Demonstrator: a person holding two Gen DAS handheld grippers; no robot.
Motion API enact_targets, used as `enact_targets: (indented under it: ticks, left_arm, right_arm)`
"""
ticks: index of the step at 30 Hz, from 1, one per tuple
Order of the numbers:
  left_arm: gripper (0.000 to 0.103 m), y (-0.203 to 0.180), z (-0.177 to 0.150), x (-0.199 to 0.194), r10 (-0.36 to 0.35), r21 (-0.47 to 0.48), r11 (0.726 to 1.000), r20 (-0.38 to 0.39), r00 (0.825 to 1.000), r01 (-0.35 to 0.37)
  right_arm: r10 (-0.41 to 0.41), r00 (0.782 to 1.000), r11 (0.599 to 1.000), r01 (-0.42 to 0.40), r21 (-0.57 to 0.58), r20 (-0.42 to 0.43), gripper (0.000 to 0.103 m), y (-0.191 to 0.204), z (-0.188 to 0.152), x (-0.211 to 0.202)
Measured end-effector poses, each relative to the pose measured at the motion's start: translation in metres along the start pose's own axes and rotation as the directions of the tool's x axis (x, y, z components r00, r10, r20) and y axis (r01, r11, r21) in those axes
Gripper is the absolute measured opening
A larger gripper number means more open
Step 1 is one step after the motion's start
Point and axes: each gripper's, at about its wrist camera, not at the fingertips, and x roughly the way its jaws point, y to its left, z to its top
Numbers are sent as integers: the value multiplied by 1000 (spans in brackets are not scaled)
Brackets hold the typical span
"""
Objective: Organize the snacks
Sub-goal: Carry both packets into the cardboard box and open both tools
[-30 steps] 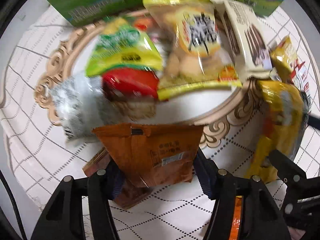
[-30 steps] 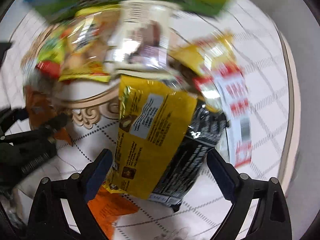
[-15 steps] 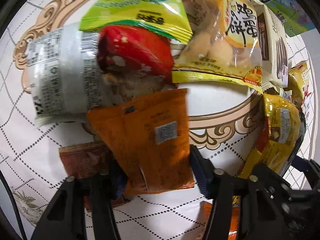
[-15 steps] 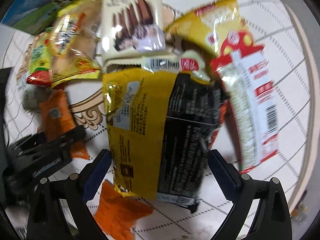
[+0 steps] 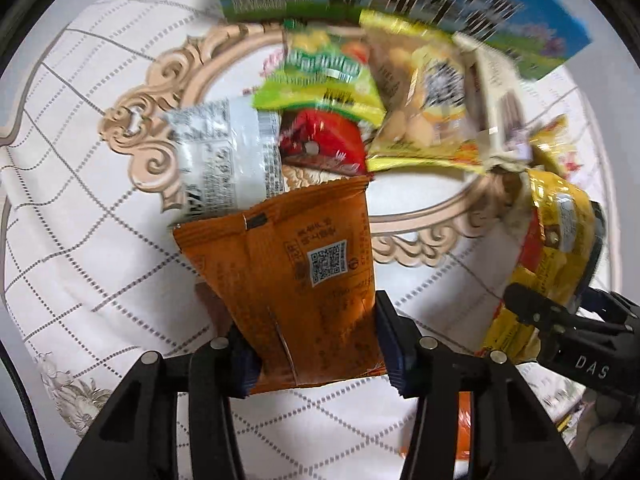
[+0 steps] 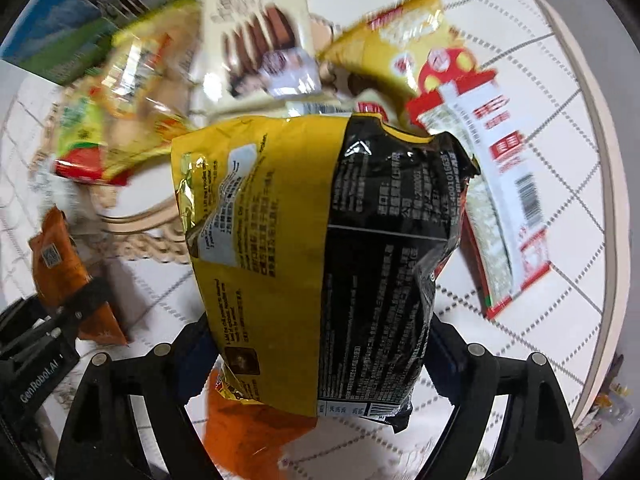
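An orange snack packet hangs between the pads of my left gripper, whose jaws are closing and press its two sides; it is lifted off the cloth near the ornate beige tray. The same packet shows at the left edge of the right wrist view. My right gripper straddles a yellow and black packet; its jaws are closing and the pads touch the packet's sides. From the left wrist view, that gripper stands at the right with the yellow packet.
The tray carries a silver packet, a green one, a red one, a yellow biscuit bag and a cream chocolate box. A blue-green carton lies behind. Another orange packet and a red-white packet lie on the cloth; the table edge curves at the right.
My left gripper narrowed on the orange packet and rose with it, so the tray looks farther off. My right gripper came down around the yellow and black packet and its jaws drew in.
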Motion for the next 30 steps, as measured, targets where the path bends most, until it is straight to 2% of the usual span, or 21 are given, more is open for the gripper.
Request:
enact_targets:
  ticks: [4,8,10,11,12,14,15,18,21,26,30]
  left_arm:
    - [46,8,1,-46,-49,25,999,54,997,48]
    - [46,13,17,-99,-112,30,994,113,987,109]
    - [46,13,35,-132,-136,38,991,148,980,132]
    - [46,1,45,-134,-140,43,990,158,977,135]
    - [46,1,57,-150,-148,48,989,175,973,141]
    - [46,4,92,-156,-151,53,988,197,969,143]
    - [46,-6,109,-147,-145,52,989,204,968,137]
    - [46,-10,164,-160,-135,51,991,230,964,127]
    - [46,-9,209,-160,-140,48,990,217,966,132]
    - [46,-12,280,-115,-133,45,991,159,978,127]
    - [46,-16,328,-75,-115,49,993,68,991,111]
  right_arm:
    - [73,995,997,-73,-11,71,89,5,-10,-44]
    - [130,983,991,-126,-43,130,89,11,0,-93]
    - [149,976,988,-141,-63,161,89,15,5,-118]
    - [160,972,986,-148,-78,174,89,13,10,-129]
    - [169,968,984,-154,-94,185,89,13,19,-140]
    - [189,961,979,-169,-111,204,89,15,44,-154]
    - [192,959,978,-170,-121,209,89,18,54,-169]
    - [196,952,975,-164,-150,236,89,19,91,-191]
    - [207,946,973,-171,-157,250,89,22,125,-217]
    - [188,953,976,-154,-154,239,89,15,208,-215]
    - [170,972,977,-145,-154,161,89,17,267,-198]
